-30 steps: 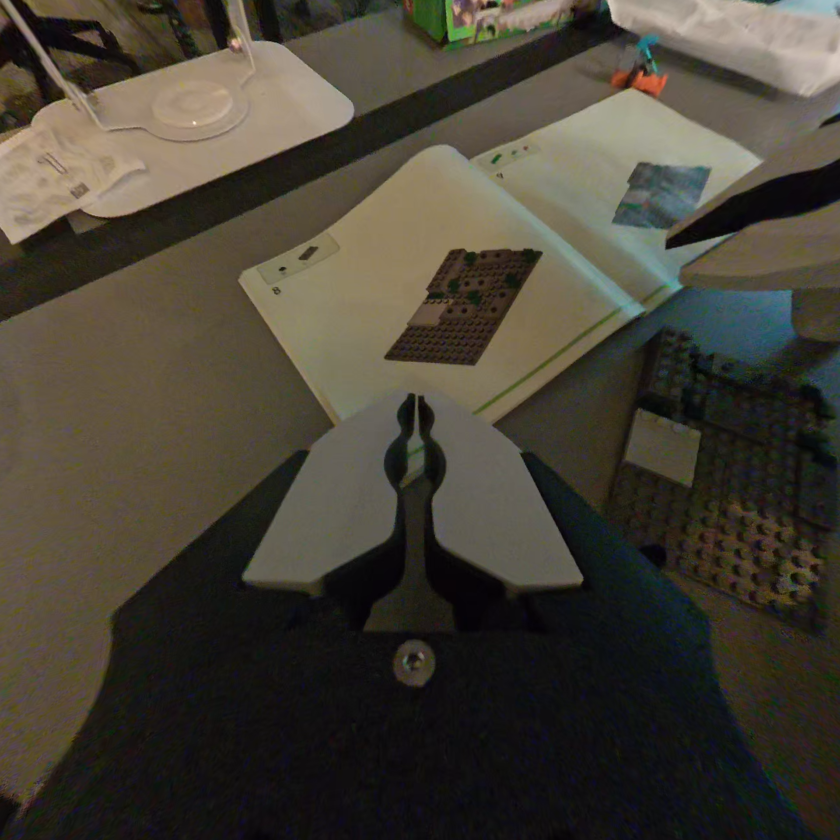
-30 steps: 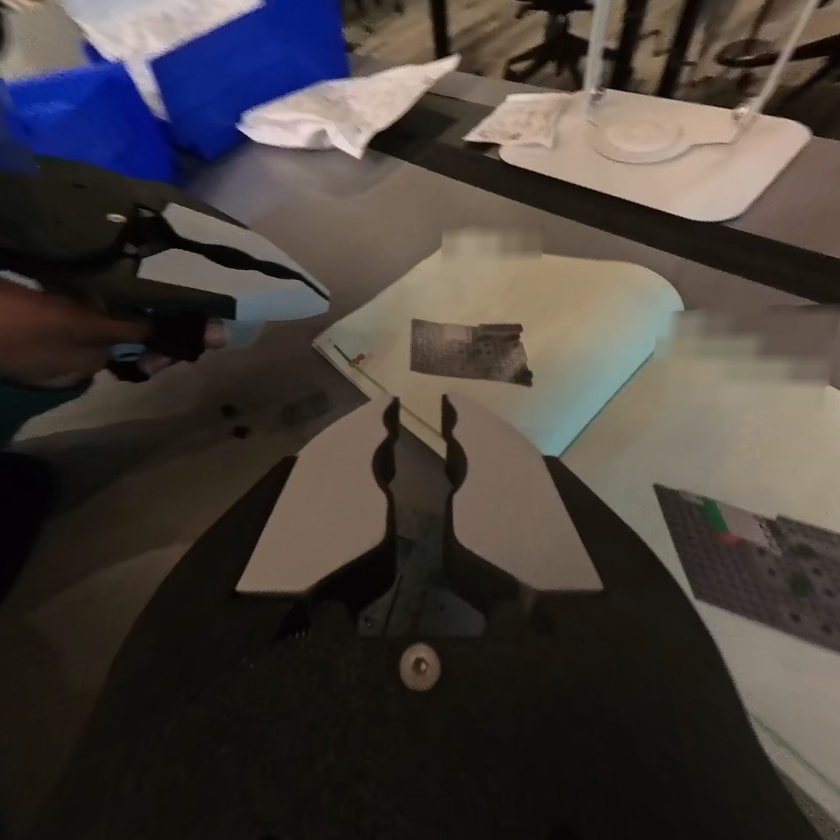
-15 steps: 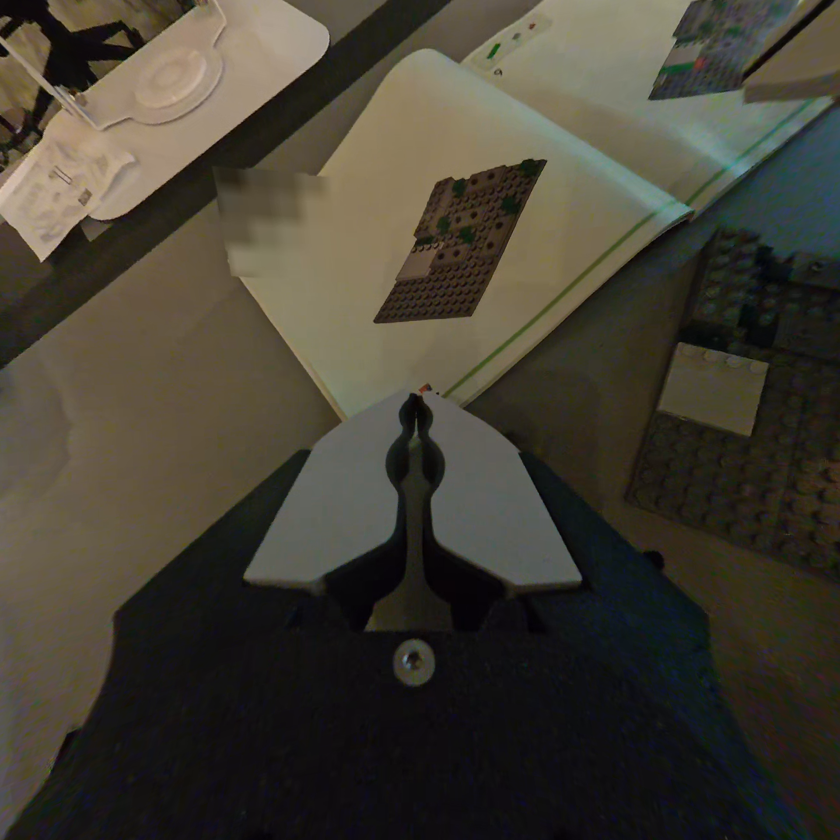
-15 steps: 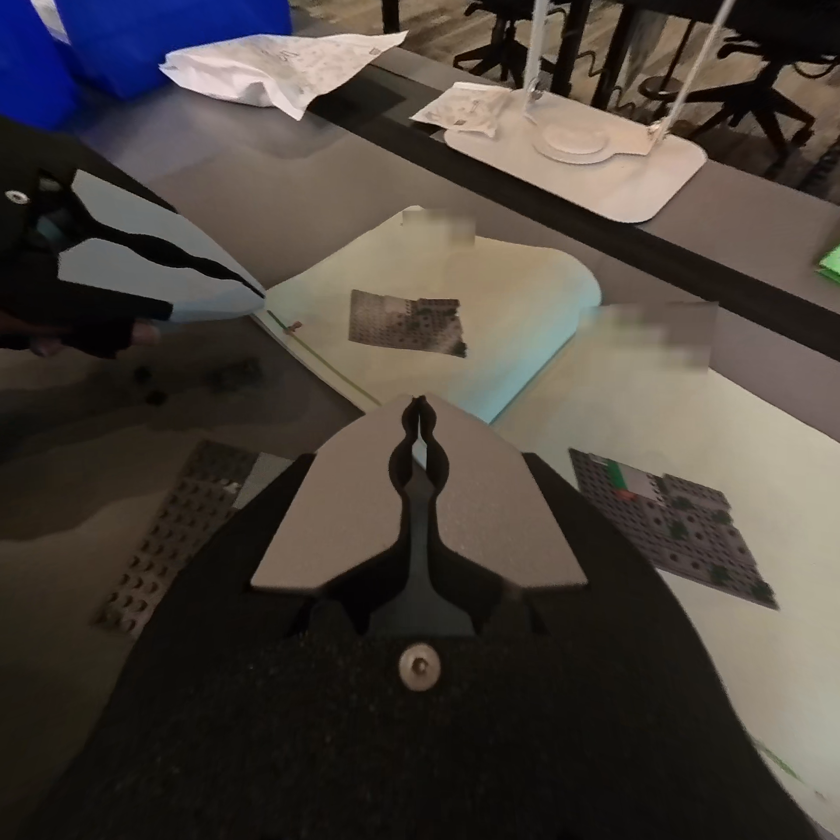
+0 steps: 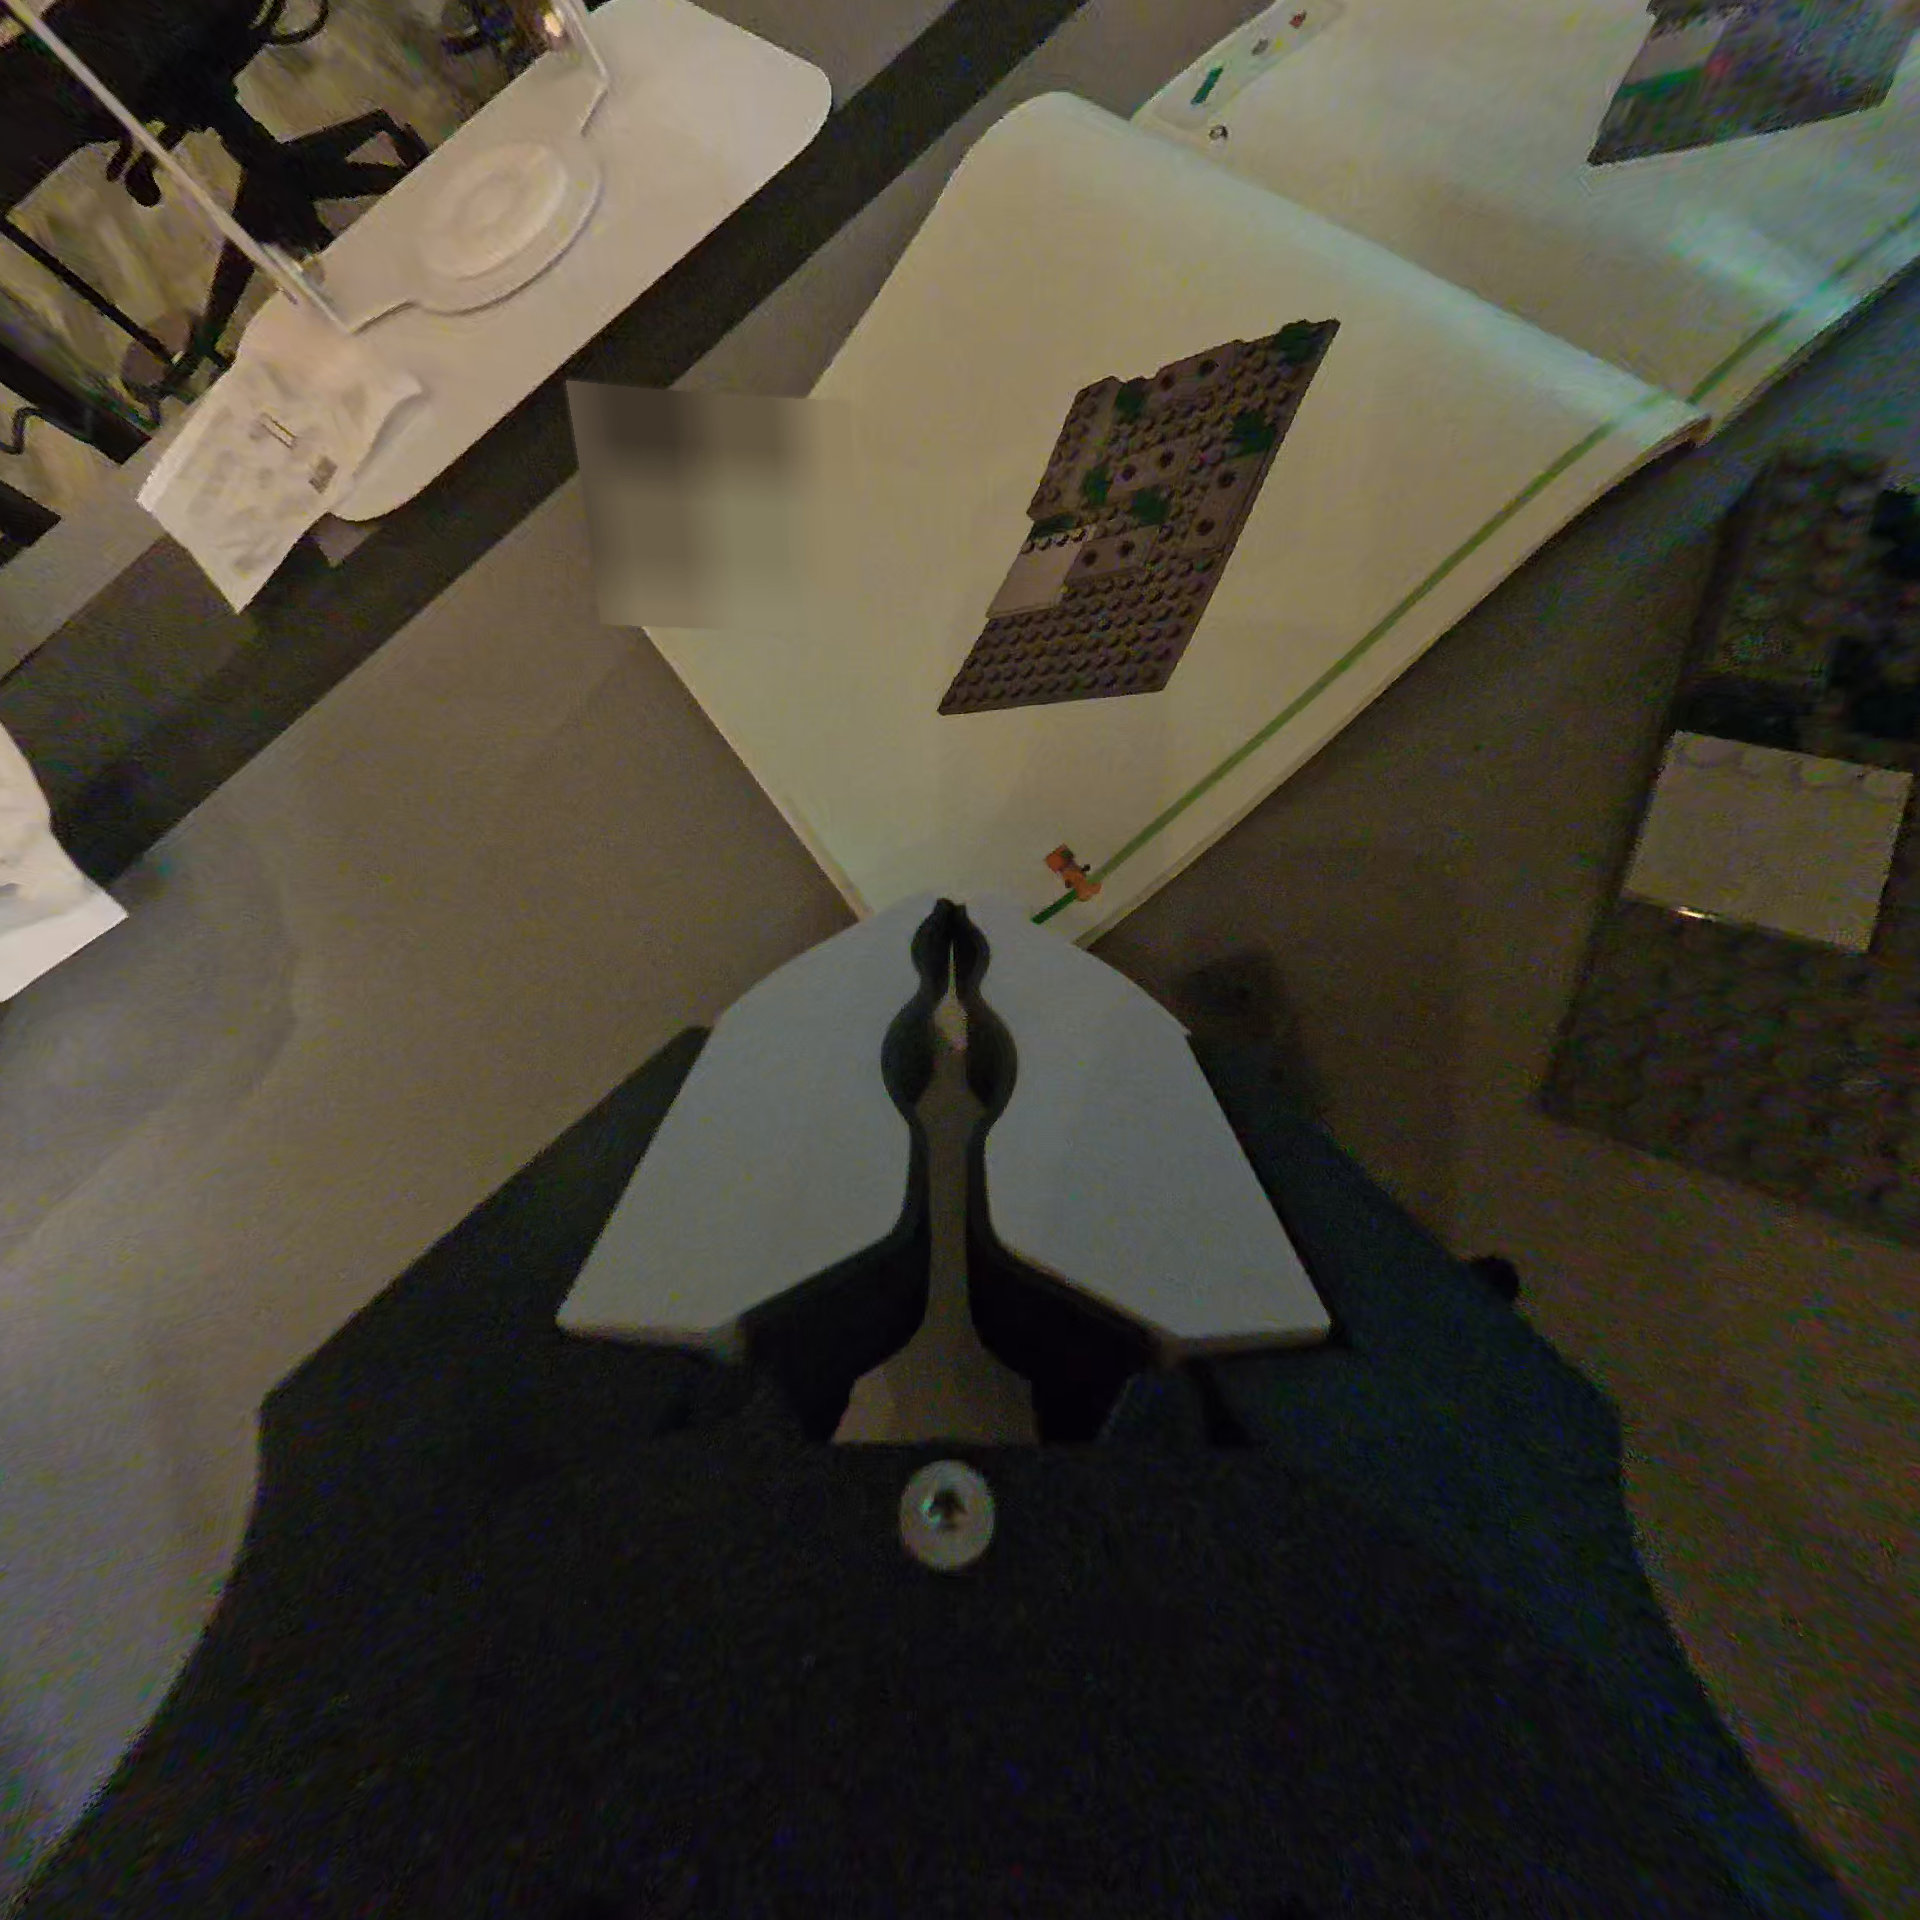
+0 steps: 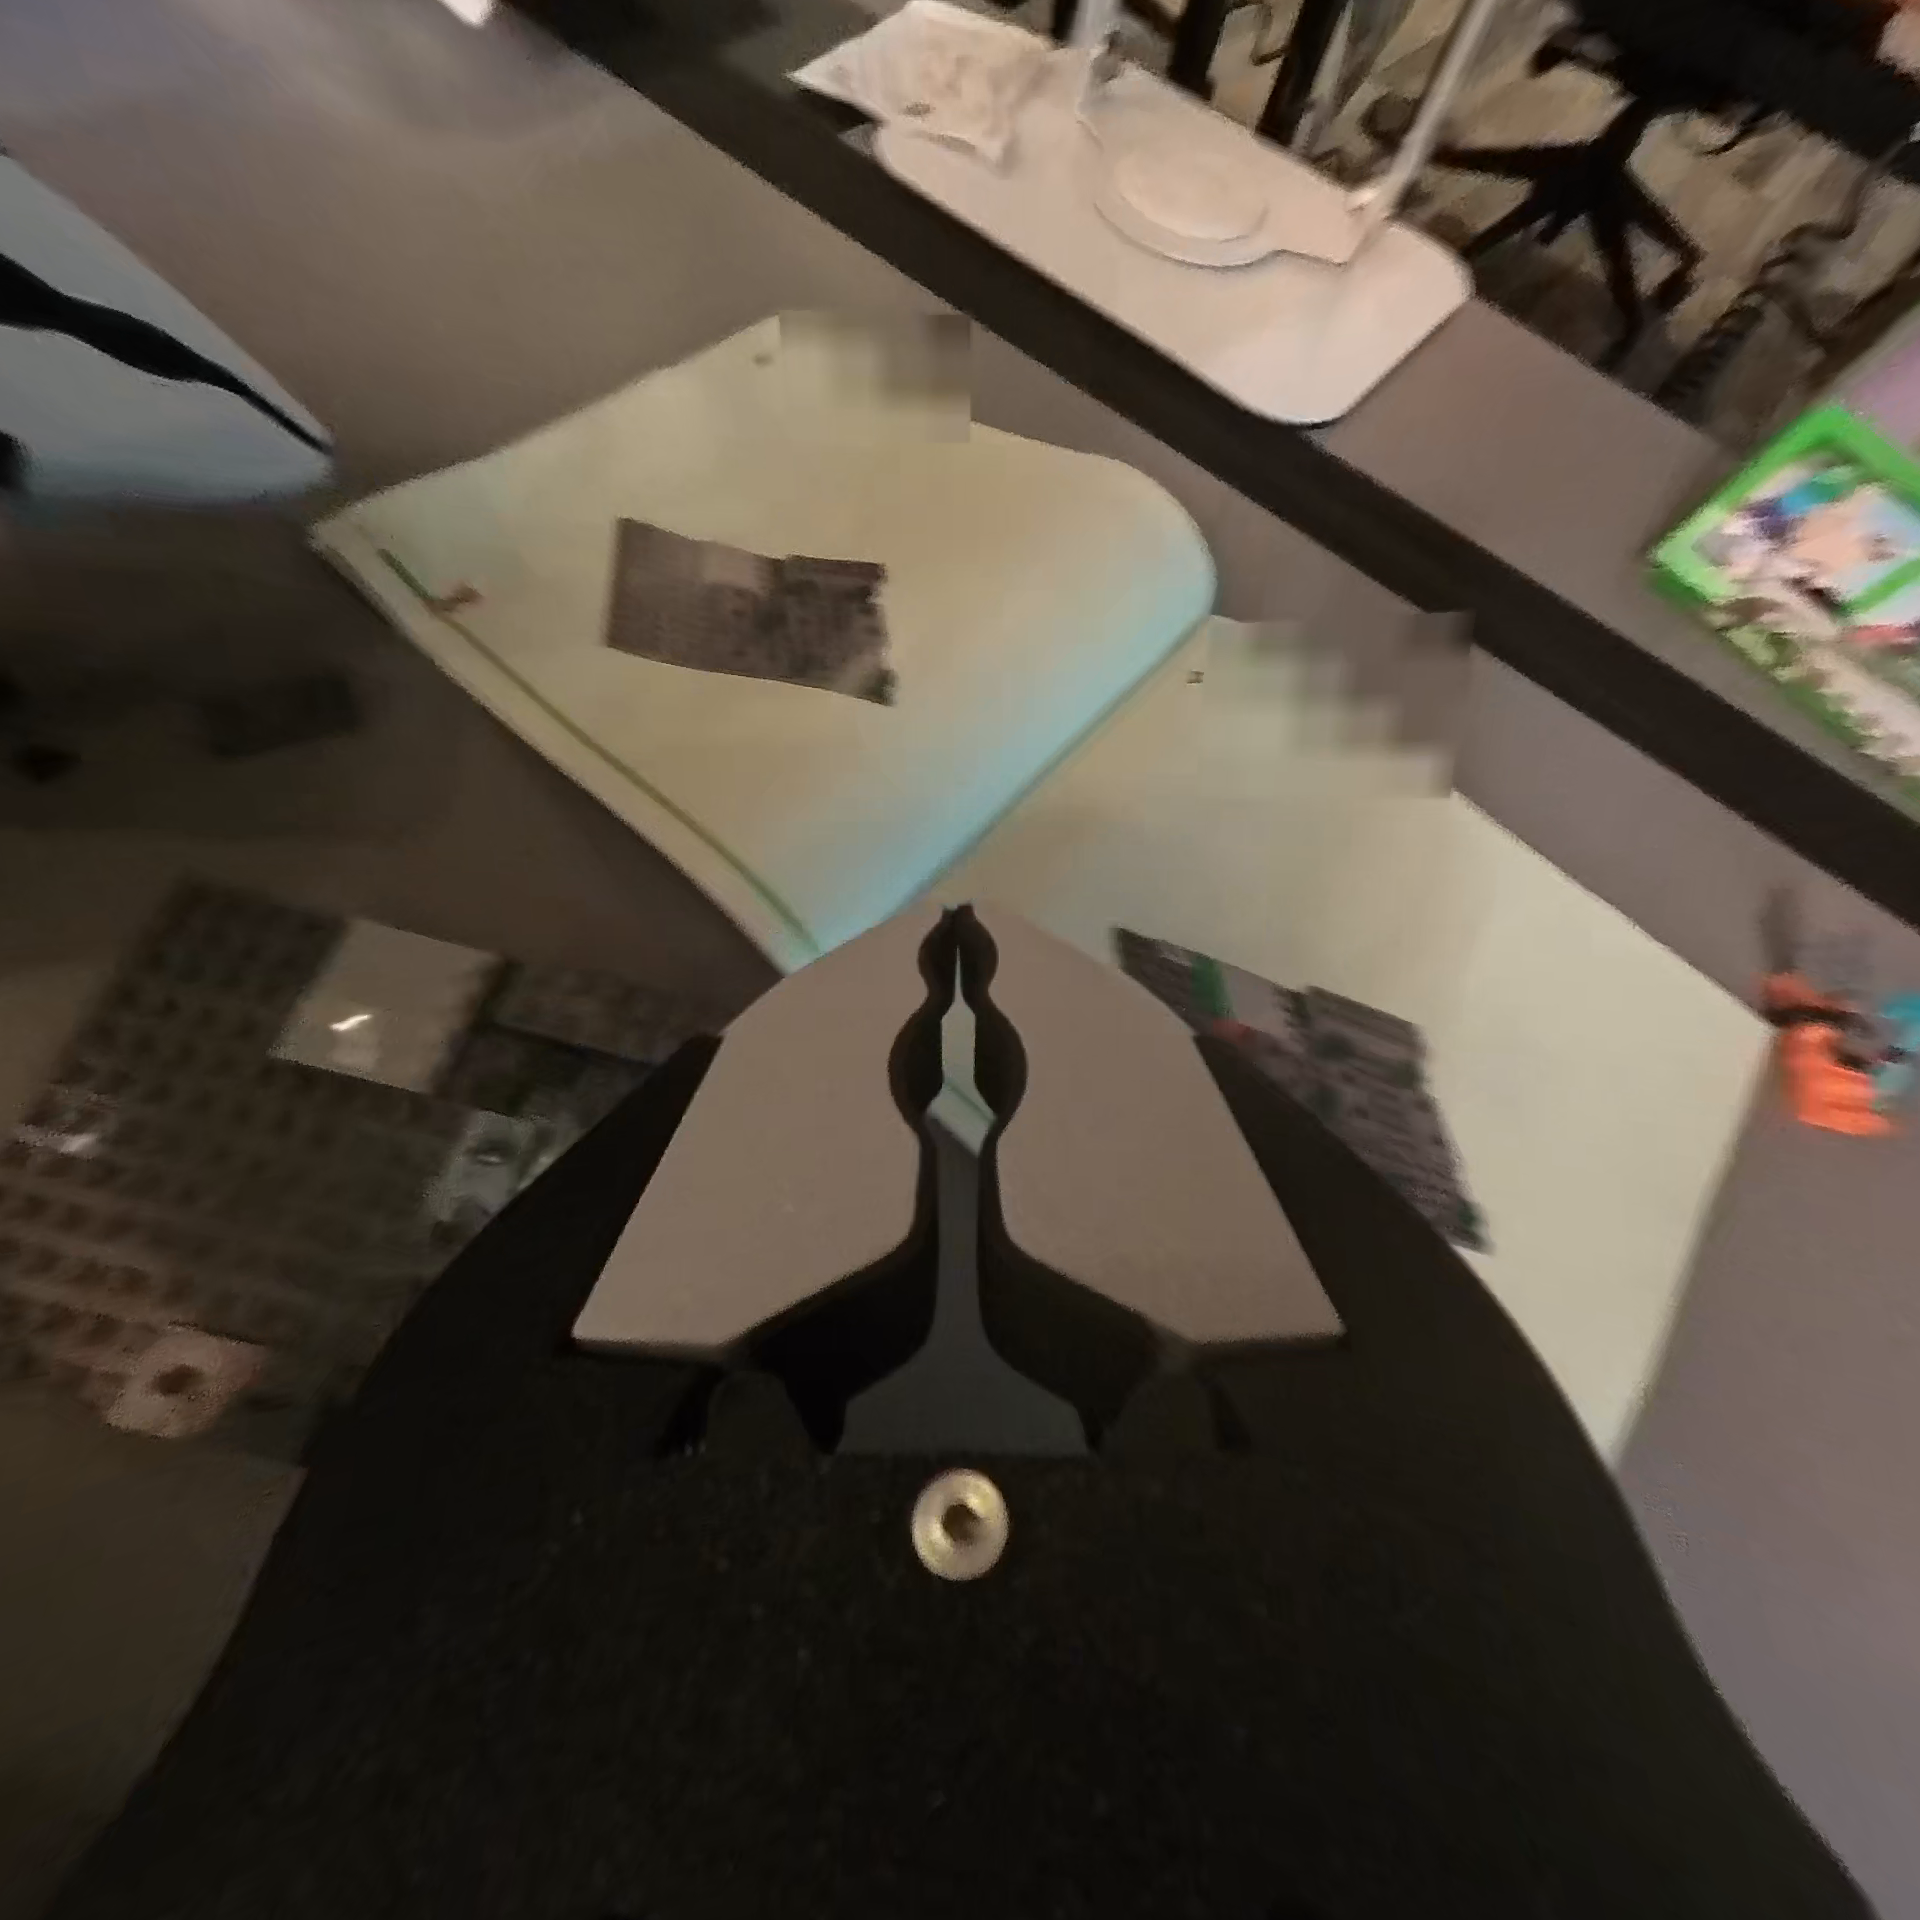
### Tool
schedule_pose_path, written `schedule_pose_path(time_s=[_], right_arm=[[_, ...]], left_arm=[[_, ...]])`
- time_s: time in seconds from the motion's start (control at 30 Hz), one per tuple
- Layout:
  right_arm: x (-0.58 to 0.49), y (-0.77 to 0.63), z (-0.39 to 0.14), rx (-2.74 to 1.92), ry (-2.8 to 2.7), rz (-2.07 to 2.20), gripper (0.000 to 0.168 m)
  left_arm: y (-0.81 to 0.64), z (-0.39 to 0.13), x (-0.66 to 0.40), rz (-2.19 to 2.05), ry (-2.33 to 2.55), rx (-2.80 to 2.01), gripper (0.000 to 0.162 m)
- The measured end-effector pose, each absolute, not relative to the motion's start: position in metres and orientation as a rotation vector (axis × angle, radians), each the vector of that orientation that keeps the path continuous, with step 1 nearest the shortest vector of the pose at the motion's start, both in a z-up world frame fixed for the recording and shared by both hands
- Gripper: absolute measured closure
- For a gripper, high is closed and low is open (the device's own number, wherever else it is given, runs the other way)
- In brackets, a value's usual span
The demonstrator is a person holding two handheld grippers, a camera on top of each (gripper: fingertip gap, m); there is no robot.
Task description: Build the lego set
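A dark grey studded baseplate (image 5: 1756, 997) with a pale smooth tile (image 5: 1766, 852) lies on the table at the right of the left wrist view; it also shows in the right wrist view (image 6: 187, 1132) at the lower left. An open instruction booklet (image 5: 1091, 582) lies beyond it and shows in the right wrist view (image 6: 790, 644) too. My left gripper (image 5: 951, 920) is shut and empty, above the booklet's near corner. My right gripper (image 6: 958, 920) is shut and empty, above the booklet's fold. The left gripper's tip (image 6: 156, 416) shows at the right wrist view's left edge.
A white stand base (image 5: 499, 197) with a folded leaflet (image 5: 270, 468) sits across a dark gap in the table. A green box (image 6: 1808, 582) and a small orange and teal model (image 6: 1839, 1060) lie to the right. Small dark loose pieces (image 6: 281, 712) lie left of the booklet. The gap from one gripper's tips to the other's is roughly 20 centimetres.
The right gripper closed from open and swung right over the booklet. The left gripper moved forward and lower toward the booklet's corner. The right gripper's fingers have left the left wrist view.
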State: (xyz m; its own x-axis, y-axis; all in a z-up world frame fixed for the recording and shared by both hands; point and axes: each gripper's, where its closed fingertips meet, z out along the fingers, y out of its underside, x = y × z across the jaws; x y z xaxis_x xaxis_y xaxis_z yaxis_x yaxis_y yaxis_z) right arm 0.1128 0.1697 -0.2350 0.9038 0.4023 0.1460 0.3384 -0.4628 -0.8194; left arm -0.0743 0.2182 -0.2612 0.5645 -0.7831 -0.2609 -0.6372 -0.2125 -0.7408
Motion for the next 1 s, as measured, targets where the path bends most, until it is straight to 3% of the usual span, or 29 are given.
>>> schedule_pose_path(time_s=[0.5, 1.0], right_arm=[[0.251, 0.137, -0.259, -2.3, -0.288, -0.112, 0.168], [0.219, 0.137, -0.259, -2.229, -0.375, 0.021, 0.168]], left_arm=[[0.226, -0.26, -0.084, -0.189, 1.126, -1.929, 0.162], [0.226, -0.264, -0.085, -0.16, 1.139, -1.944, 0.162]])
